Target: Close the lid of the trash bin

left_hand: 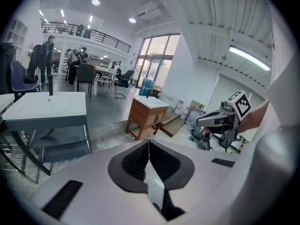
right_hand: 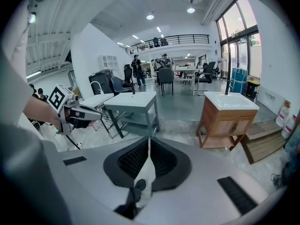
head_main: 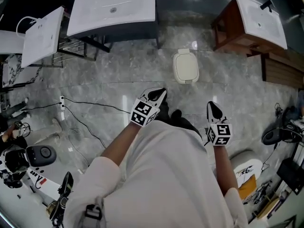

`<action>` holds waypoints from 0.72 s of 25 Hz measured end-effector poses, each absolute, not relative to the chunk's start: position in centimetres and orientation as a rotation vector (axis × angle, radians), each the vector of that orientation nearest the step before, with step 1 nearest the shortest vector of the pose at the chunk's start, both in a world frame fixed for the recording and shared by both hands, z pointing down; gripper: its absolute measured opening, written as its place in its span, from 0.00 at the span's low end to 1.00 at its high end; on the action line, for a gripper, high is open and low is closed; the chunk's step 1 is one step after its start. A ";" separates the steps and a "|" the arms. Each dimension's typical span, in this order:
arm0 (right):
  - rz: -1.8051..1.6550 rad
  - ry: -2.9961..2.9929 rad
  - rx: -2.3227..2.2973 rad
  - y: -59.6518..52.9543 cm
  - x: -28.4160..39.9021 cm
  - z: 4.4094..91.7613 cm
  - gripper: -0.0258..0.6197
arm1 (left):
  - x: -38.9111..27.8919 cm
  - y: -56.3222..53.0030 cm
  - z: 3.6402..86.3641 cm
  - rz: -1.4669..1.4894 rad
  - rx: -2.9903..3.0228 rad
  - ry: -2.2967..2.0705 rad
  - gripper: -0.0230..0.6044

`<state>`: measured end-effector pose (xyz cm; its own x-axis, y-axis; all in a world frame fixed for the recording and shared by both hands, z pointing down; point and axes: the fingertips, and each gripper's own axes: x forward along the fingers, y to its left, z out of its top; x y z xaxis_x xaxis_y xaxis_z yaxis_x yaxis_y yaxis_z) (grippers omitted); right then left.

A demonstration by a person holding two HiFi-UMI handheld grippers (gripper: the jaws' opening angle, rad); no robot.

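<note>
In the head view a small white trash bin [head_main: 185, 66] stands on the grey marble floor ahead of me, and its lid lies flat on top. My left gripper [head_main: 159, 93] is raised well short of the bin, its jaws shut with nothing between them. My right gripper [head_main: 212, 107] is level with it further right, also shut and empty. In the left gripper view the left gripper [left_hand: 149, 142] shows its pads pressed together, with the right gripper [left_hand: 220, 118] off to the side. The right gripper view shows the right gripper [right_hand: 149, 143] shut and the left gripper [right_hand: 77, 112] beside it. Neither gripper view shows the bin.
A white sink on a dark stand [head_main: 111, 8] is behind the bin to the left. A wooden vanity [head_main: 247, 25] and wooden steps [head_main: 280, 70] stand to the right. Black cables [head_main: 85, 108] cross the floor at the left, near a round device [head_main: 40, 153].
</note>
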<state>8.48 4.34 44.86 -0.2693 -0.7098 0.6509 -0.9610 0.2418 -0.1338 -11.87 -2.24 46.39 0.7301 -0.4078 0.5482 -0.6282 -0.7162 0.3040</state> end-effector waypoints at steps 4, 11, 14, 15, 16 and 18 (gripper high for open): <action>0.713 -2.079 1.517 6.6 9.3 43.8 0.10 | -11.8 0.2 45.1 0.590 2.436 -0.836 0.07; 0.670 -2.123 1.500 9.8 10.4 42.7 0.10 | -12.0 4.1 44.0 0.575 2.424 -0.906 0.07; 0.652 -2.146 1.486 10.6 10.6 42.2 0.10 | -12.1 5.3 43.1 0.561 2.428 -0.935 0.07; 0.648 -2.153 1.483 10.8 10.7 42.0 0.10 | -12.1 5.6 42.8 0.555 2.430 -0.945 0.07; 0.644 -2.160 1.480 11.0 10.7 41.9 0.10 | -12.2 5.9 42.4 0.549 2.431 -0.957 0.07; 0.638 -2.174 1.474 11.5 10.6 41.8 0.10 | -12.4 6.5 41.9 0.537 2.431 -0.982 0.07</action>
